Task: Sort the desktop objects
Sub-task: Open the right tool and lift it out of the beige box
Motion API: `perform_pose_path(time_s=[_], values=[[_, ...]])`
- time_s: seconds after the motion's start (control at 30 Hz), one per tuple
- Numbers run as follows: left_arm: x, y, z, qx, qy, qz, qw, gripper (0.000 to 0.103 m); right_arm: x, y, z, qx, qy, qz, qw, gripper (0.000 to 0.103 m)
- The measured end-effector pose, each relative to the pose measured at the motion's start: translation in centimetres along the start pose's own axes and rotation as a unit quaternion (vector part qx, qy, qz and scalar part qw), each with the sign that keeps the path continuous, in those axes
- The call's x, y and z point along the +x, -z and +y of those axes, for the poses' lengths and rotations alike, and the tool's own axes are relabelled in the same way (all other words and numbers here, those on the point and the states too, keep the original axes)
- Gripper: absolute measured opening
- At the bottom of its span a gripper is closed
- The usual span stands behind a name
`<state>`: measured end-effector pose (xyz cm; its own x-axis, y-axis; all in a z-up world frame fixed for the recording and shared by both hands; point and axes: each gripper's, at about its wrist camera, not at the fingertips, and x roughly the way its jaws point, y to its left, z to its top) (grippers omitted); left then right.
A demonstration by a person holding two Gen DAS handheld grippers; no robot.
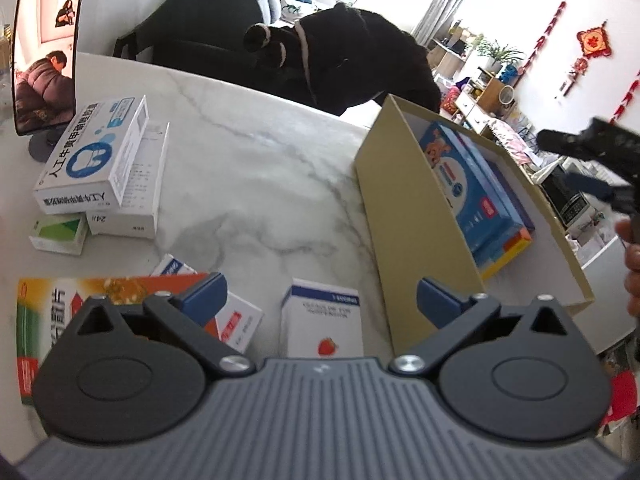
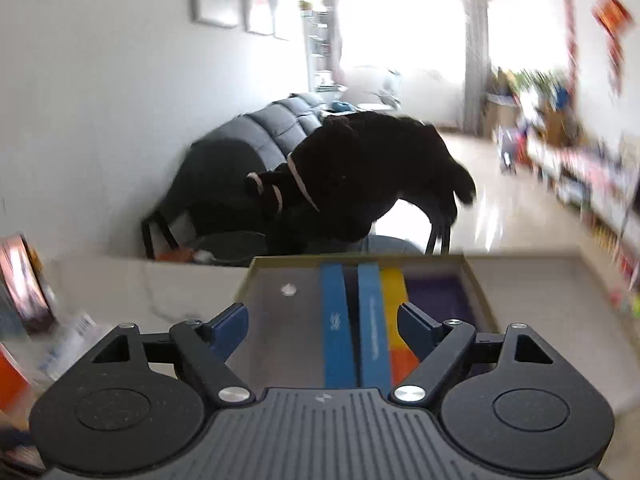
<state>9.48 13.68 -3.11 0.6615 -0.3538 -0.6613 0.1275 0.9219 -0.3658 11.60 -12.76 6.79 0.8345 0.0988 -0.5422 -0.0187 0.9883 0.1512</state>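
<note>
My left gripper (image 1: 320, 298) is open above the near part of the marble table (image 1: 248, 168), with nothing between its fingers. A white box with a strawberry picture (image 1: 324, 320) lies just below the gap. An orange box (image 1: 52, 312) and a white box with a red label (image 1: 240, 324) lie by the left finger. The tan cardboard box (image 1: 384, 184) to the right holds blue boxes (image 1: 468, 188) standing on edge. My right gripper (image 2: 322, 320) is open and empty over this cardboard box (image 2: 476, 280) and its blue boxes (image 2: 336, 312); the right gripper (image 1: 568, 164) also shows at the left wrist view's right edge.
A stack of white and blue medicine boxes (image 1: 92, 152) and a small green box (image 1: 60, 234) lie at the table's left. A phone on a stand (image 1: 46, 52) is behind them. A chair draped with a black coat (image 1: 340, 56) is at the far edge.
</note>
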Motion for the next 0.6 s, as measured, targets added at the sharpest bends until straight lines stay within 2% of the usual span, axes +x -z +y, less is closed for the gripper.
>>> perform_pose_path(time_s=[0.07, 0.13, 0.27, 0.33, 0.43, 0.53, 0.6], values=[[-0.5, 0.6, -0.3, 0.0, 0.004, -0.003, 1.0, 0.103, -2.1, 0.6, -0.3, 0.047, -0.002, 0.002, 0.999, 0.092], [-0.9, 1.2, -0.6, 0.002, 0.009, -0.006, 0.9999, 0.103, -4.6, 1.1, -0.3, 0.064, -0.012, -0.015, 0.998, 0.097], [-1.7, 2.1, -1.5, -0.002, 0.02, -0.015, 0.9997, 0.103, -9.2, 1.4, -0.7, 0.091, -0.081, -0.022, 0.992, 0.099], [-2.2, 2.1, -2.4, -0.008, 0.045, -0.018, 0.9988, 0.103, -11.3, 1.1, -1.1, 0.106, -0.113, -0.018, 0.988, 0.101], [-3.3, 1.6, -4.2, 0.005, 0.079, -0.032, 0.9963, 0.103, -13.3, 0.1, -1.6, 0.124, -0.131, -0.026, 0.983, 0.102], [-4.0, 1.4, -5.3, 0.026, 0.08, -0.046, 0.9954, 0.103, -14.9, -0.7, -1.9, 0.15, -0.152, -0.031, 0.976, 0.102], [-4.2, 1.3, -5.5, 0.032, 0.077, -0.051, 0.9952, 0.103, -15.8, -0.8, -1.9, 0.166, -0.199, -0.023, 0.966, 0.102]])
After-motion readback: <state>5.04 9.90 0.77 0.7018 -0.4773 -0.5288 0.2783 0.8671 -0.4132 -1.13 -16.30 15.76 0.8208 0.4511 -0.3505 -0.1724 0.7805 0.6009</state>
